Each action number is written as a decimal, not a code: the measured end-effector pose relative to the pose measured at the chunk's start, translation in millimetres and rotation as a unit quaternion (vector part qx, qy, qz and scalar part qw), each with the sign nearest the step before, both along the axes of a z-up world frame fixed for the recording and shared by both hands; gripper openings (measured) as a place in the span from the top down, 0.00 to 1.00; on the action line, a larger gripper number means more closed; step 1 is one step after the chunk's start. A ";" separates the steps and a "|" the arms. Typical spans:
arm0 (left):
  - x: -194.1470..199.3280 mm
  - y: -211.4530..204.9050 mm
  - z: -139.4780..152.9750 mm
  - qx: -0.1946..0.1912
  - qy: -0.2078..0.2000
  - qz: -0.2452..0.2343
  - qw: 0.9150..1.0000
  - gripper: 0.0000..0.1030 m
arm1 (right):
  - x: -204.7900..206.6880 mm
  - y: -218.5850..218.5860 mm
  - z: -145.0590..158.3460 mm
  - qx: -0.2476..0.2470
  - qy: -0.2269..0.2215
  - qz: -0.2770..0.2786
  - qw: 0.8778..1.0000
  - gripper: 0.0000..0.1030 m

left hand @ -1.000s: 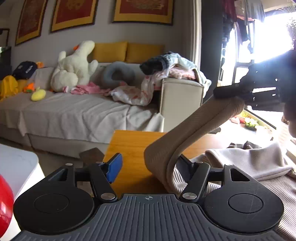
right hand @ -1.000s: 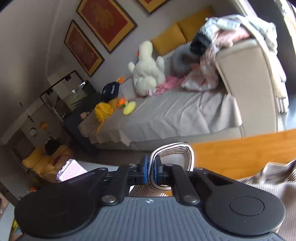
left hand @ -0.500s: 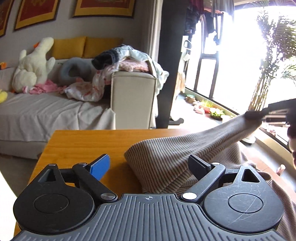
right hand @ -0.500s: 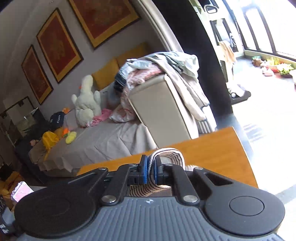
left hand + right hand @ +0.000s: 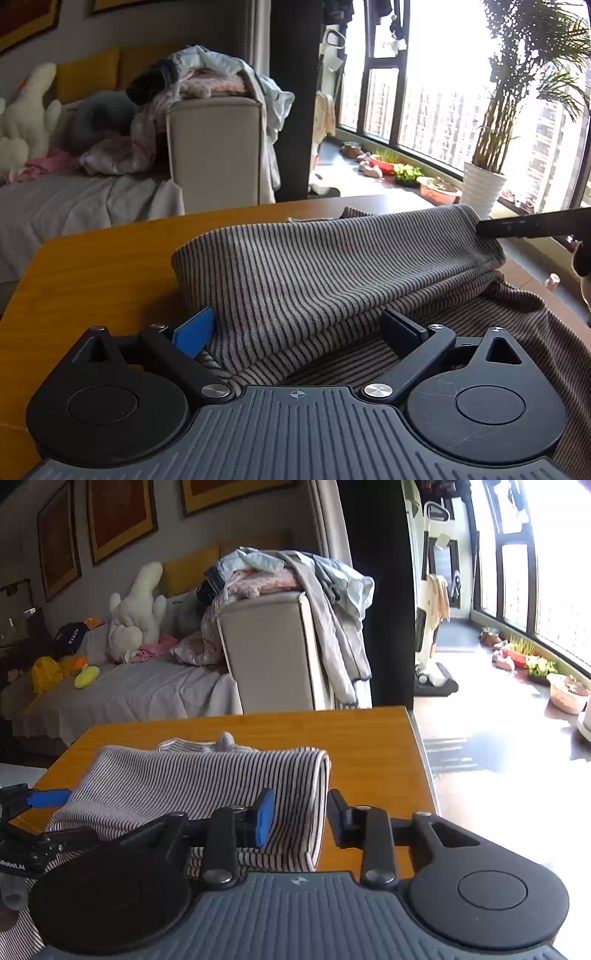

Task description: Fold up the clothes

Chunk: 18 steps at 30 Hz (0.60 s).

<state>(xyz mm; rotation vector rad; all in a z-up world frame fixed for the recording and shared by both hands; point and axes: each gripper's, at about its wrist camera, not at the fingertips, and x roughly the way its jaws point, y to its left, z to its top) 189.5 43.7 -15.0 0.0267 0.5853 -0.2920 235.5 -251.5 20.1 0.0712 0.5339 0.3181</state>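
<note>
Striped garment (image 5: 332,273) lying folded over on the orange tabletop (image 5: 103,266), its doubled layer stretching between my two grippers. My left gripper (image 5: 295,328) has its fingers wide apart, as they were a second ago, the garment's near edge passing between them without being pinched. My right gripper (image 5: 300,821), which half a second ago was clamped tight on the raised cloth edge, now has its fingers apart; the folded end of the garment (image 5: 207,786) lies between them on the tabletop (image 5: 369,738), close against the blue pad of one finger (image 5: 265,821). The fold that arched high off the surface a second ago has come down and lies low and flat. Both views have swung away from the couch (image 5: 147,690) toward the window (image 5: 443,92). In the left view my right gripper's fingers (image 5: 532,225) reach the garment's far end.
</note>
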 end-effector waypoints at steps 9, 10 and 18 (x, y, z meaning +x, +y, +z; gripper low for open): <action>-2.6 1.8 0.5 0.002 0.006 0.006 1.000 0.02 | 19.8 15.3 -28.6 0.161 0.055 0.026 0.985 0.00; -3.2 2.0 0.8 0.002 0.007 0.007 1.000 0.02 | 20.7 17.8 -38.2 0.156 0.054 0.021 0.986 0.00; -7.4 3.2 5.3 -0.004 0.004 0.009 1.000 0.00 | 17.8 29.3 -46.1 0.120 0.051 0.016 0.991 0.00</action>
